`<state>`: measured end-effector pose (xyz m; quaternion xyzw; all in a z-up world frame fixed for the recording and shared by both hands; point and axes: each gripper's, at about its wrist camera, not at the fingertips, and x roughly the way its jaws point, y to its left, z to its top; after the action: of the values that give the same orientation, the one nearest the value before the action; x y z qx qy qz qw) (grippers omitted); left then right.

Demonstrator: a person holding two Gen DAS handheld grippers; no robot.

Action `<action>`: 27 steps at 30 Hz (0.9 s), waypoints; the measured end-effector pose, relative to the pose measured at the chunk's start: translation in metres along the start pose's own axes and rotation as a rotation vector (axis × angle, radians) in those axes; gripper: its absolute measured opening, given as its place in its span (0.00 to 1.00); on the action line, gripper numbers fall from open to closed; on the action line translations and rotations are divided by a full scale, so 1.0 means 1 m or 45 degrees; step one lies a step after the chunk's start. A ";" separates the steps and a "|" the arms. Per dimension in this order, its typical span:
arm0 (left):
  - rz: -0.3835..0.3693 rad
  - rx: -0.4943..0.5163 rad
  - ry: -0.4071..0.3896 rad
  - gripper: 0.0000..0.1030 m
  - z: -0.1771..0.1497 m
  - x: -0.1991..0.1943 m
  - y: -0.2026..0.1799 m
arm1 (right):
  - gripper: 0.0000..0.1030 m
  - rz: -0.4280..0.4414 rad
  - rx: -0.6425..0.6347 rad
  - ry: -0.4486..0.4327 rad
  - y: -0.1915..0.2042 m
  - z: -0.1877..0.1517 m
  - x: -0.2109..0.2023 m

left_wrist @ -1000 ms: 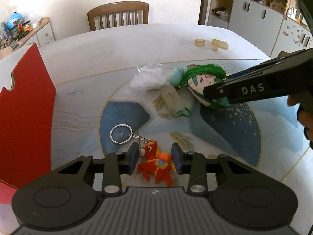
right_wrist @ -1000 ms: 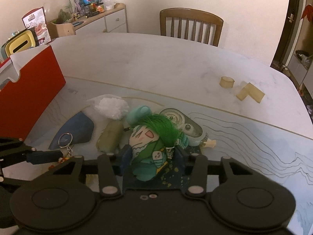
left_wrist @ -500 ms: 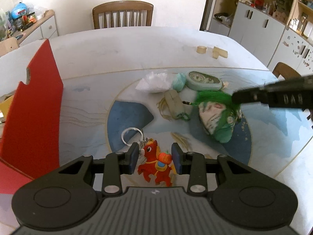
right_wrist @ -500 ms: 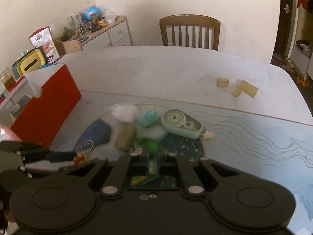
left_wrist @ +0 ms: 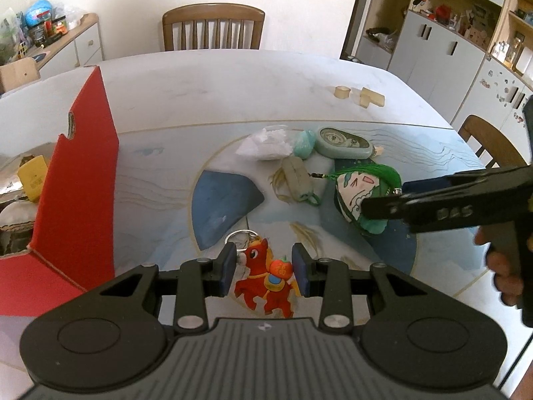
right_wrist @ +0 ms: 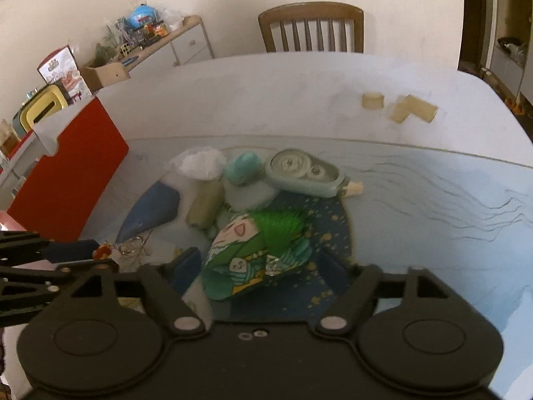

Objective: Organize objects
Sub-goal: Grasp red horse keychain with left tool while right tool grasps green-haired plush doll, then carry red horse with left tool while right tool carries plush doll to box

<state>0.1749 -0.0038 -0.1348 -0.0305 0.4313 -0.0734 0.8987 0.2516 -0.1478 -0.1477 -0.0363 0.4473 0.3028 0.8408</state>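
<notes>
My left gripper (left_wrist: 265, 268) is shut on a red horse keychain (left_wrist: 263, 283), and its metal ring (left_wrist: 241, 236) hangs just above the mat. A green-haired plush doll (right_wrist: 253, 256) lies on the dark blue patch of the mat. It sits between the spread fingers of my right gripper (right_wrist: 263, 266), whose jaws are opening and whose pads do not press on it. In the left wrist view the right gripper (left_wrist: 386, 196) reaches in from the right over the doll (left_wrist: 356, 190). The left gripper (right_wrist: 96, 255) shows at the left edge of the right wrist view.
An open red box (left_wrist: 76, 200) stands at the left of the table. Behind the doll lie a white plastic bag (left_wrist: 263, 143), a teal piece (left_wrist: 304, 140), a correction-tape dispenser (left_wrist: 343, 141) and an olive pouch (left_wrist: 296, 180). Wooden blocks (left_wrist: 369, 100) sit further back, near a chair (left_wrist: 213, 26).
The right gripper pulled the doll out of the pile toward the near right, pinched shut on it, then spread its jaws wide. The left gripper rose slightly with the horse keychain.
</notes>
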 end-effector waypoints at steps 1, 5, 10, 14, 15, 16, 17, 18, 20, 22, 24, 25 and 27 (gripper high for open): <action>0.002 -0.002 0.001 0.34 0.000 -0.001 0.000 | 0.77 -0.002 -0.008 0.012 0.003 -0.001 0.005; 0.005 -0.017 0.008 0.34 -0.002 -0.002 0.002 | 0.78 -0.054 -0.049 0.015 0.012 -0.003 0.015; 0.002 -0.020 0.005 0.34 -0.003 -0.003 0.003 | 0.67 -0.095 -0.086 0.010 0.014 -0.002 0.021; -0.004 -0.022 0.002 0.34 -0.002 -0.005 0.004 | 0.62 -0.097 -0.101 -0.017 0.015 -0.003 0.016; -0.007 -0.022 0.000 0.34 -0.002 -0.005 0.004 | 0.61 -0.099 -0.098 -0.026 0.015 -0.004 0.014; -0.011 -0.023 -0.003 0.34 -0.001 -0.006 0.004 | 0.60 -0.094 -0.093 -0.031 0.015 -0.003 0.012; -0.014 -0.023 -0.007 0.34 0.000 -0.007 0.004 | 0.60 -0.085 -0.088 -0.038 0.015 -0.002 0.007; -0.019 -0.024 -0.011 0.34 0.001 -0.009 0.005 | 0.60 -0.080 -0.090 -0.045 0.016 -0.002 0.002; -0.029 -0.026 -0.022 0.34 0.003 -0.013 0.007 | 0.60 -0.082 -0.103 -0.050 0.018 0.000 -0.007; -0.044 -0.031 -0.034 0.34 0.007 -0.018 0.009 | 0.60 -0.080 -0.115 -0.054 0.020 0.002 -0.018; -0.066 -0.036 -0.044 0.34 0.010 -0.023 0.011 | 0.60 -0.071 -0.122 -0.068 0.023 0.005 -0.031; -0.079 -0.040 -0.049 0.34 0.011 -0.025 0.013 | 0.60 -0.065 -0.125 -0.077 0.024 0.006 -0.037; -0.094 -0.045 -0.063 0.34 0.015 -0.032 0.015 | 0.60 -0.051 -0.134 -0.108 0.028 0.009 -0.052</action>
<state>0.1683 0.0164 -0.1024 -0.0641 0.4086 -0.0979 0.9052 0.2216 -0.1463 -0.0963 -0.0765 0.3940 0.3102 0.8618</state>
